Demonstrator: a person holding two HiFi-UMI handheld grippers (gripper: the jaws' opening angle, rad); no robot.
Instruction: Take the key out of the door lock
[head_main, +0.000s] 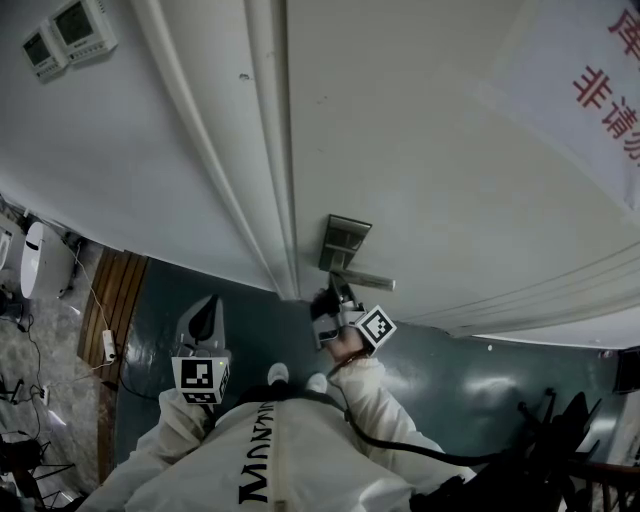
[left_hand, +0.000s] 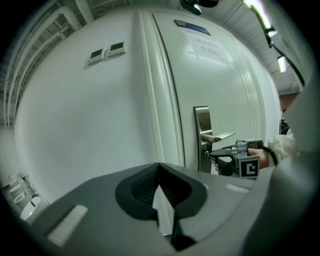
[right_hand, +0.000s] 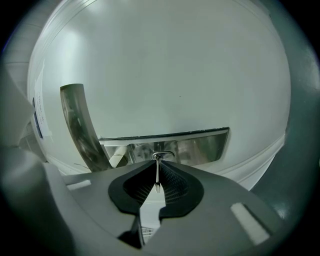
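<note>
Gleaming thin silver key (right_hand: 157, 174) — edge-on.

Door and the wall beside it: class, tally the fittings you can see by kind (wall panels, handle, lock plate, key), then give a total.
Wall panels: 2
Door handle: 1
Lock plate: 1
Key: 1
Total: 5

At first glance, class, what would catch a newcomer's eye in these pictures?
The right gripper, at the metal lock plate on the white door, its jaws shut on the key. The left gripper hangs back, lower left in the head view, shut and empty.
</note>
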